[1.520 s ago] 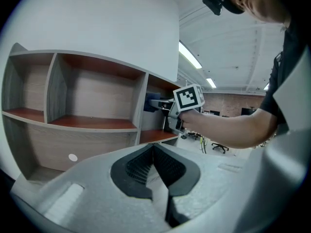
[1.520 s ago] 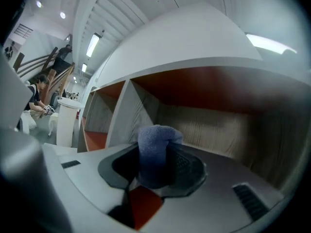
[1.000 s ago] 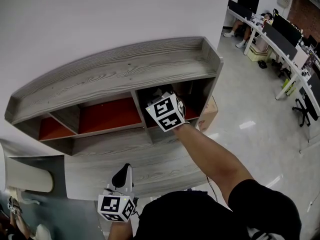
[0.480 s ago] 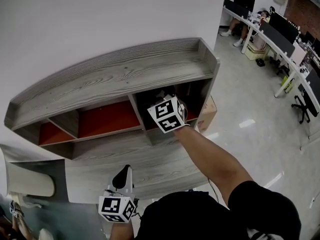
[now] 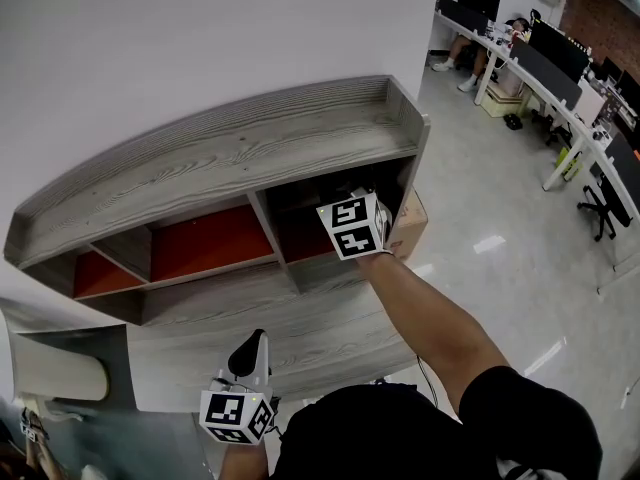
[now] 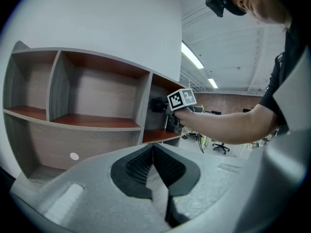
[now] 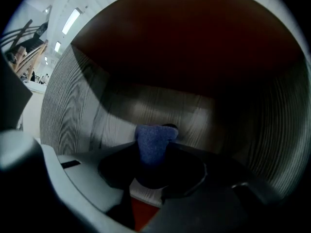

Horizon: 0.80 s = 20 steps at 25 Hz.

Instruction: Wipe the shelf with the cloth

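Note:
A grey wood shelf unit [image 5: 220, 158] with red-brown boards stands against the white wall. My right gripper [image 5: 350, 208] reaches into its right compartment, with the marker cube just outside the opening. In the right gripper view it [image 7: 154, 154] is shut on a blue cloth [image 7: 153, 144], which pokes out toward the compartment's grey back wall; I cannot tell whether they touch. My left gripper [image 5: 248, 353] hangs low in front of the unit, well away from the cloth. Its jaws [image 6: 153, 152] are shut with nothing between them. From the left gripper view the right gripper [image 6: 160, 105] shows inside that same compartment.
A cardboard box [image 5: 412, 218] sits on the floor by the unit's right side. Desks with monitors [image 5: 520, 48], a seated person and an office chair [image 5: 605, 218] fill the far right. The middle [image 6: 97, 120] and left [image 6: 29, 111] compartments hold nothing.
My right gripper has slid to the right inside the right compartment with the cloth in it. The left gripper has stayed where it was.

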Tool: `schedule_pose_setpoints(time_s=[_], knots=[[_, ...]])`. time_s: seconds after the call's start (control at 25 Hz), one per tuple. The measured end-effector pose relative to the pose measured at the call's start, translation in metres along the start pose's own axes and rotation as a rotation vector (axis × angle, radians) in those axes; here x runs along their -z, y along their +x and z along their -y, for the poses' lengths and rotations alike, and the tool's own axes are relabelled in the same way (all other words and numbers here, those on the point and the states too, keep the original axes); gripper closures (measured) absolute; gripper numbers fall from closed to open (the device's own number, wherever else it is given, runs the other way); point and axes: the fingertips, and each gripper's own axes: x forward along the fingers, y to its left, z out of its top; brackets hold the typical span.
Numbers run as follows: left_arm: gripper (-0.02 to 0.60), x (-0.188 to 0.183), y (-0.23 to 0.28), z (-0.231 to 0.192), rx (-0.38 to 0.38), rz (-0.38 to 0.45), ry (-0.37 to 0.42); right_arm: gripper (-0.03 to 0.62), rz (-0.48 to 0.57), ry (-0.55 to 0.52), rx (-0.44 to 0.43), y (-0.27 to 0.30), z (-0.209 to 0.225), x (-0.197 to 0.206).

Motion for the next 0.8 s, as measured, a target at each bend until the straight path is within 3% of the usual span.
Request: schedule_pose_setpoints(time_s=[0.44, 0.8], knots=[[0.571, 0.002, 0.003, 0.007, 0.027, -0.008, 0.005, 0.456, -0.025, 0.123, 0.099, -0.006, 0.033, 0.016], [0.571, 0.004, 0.000, 0.007, 0.033, -0.011, 0.003, 0.457, -0.036, 0.154, 0.169, -0.010, 0.046, 0.021]])
